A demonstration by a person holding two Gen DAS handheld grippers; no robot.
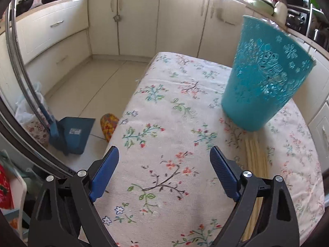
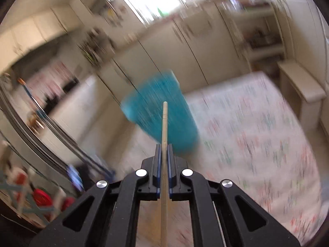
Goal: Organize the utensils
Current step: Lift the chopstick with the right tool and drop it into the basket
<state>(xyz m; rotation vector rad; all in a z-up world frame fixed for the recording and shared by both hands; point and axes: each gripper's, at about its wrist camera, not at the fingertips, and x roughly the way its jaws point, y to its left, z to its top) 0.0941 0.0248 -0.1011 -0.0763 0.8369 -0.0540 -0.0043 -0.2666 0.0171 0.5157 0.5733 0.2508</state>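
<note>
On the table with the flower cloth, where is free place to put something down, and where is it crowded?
Free: the cloth between the left gripper and the teal basket, and the strip along the table edge above the floor. Crowded: below the basket, where the wooden sticks lie. The right gripper holds one stick.

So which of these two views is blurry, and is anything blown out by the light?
Right wrist view: heavy motion blur smears the teal basket and floral tablecloth; only the right gripper and its chopstick stay sharp; the window is blown out. Left wrist view: sharp, with fisheye bending at the edges and window glare at the top.
</note>
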